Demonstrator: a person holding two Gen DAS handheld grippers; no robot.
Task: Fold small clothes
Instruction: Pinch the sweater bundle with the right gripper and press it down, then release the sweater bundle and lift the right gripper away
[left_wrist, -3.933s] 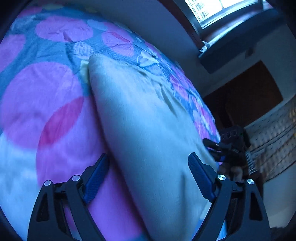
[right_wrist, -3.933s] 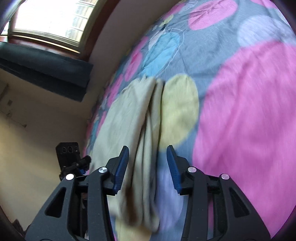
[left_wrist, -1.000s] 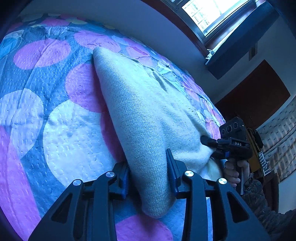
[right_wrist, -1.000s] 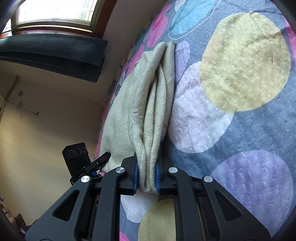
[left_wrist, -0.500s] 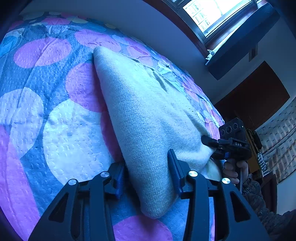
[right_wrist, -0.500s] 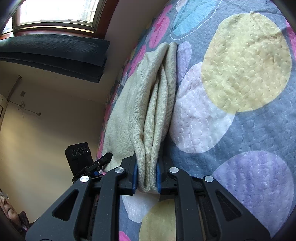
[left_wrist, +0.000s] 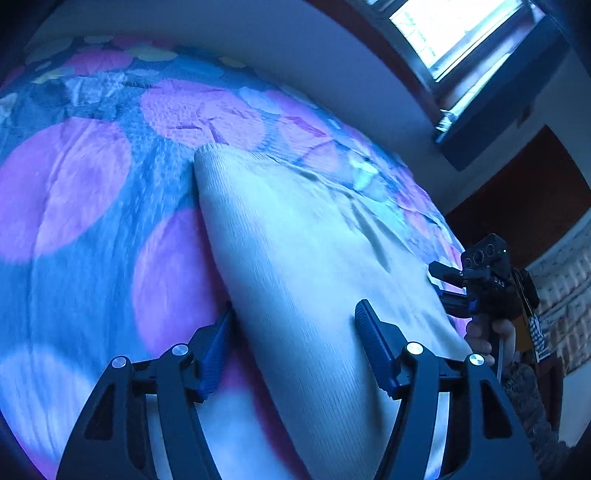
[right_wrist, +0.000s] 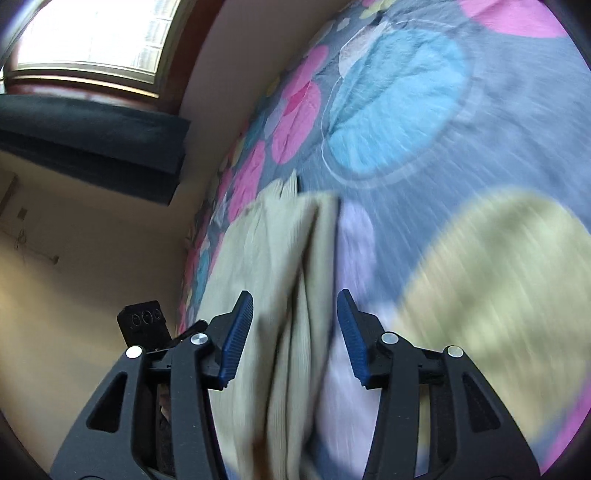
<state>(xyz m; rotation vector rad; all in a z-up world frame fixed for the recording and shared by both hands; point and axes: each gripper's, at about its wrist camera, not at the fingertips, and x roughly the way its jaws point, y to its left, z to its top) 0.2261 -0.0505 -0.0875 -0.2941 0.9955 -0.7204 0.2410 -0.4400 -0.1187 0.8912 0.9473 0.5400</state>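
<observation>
While the knit (left_wrist: 317, 280) lies folded in layers on the bed (left_wrist: 92, 206), left claw (left_wrist: 291, 350) and right claw (right_wrist: 295, 332) gape around its edge, gripping nothing; folding looks nearly done, perhaps one fold left

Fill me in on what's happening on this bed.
A person is folding a cream knit garment on a polka-dot bedspread, holding tongs in each hand. Both the left tongs and the right tongs are open, their fingers straddling the near edge of the garment without pinching it. It lies folded lengthwise, with stacked layers visible in the right wrist view. Both views are motion-blurred.
</observation>
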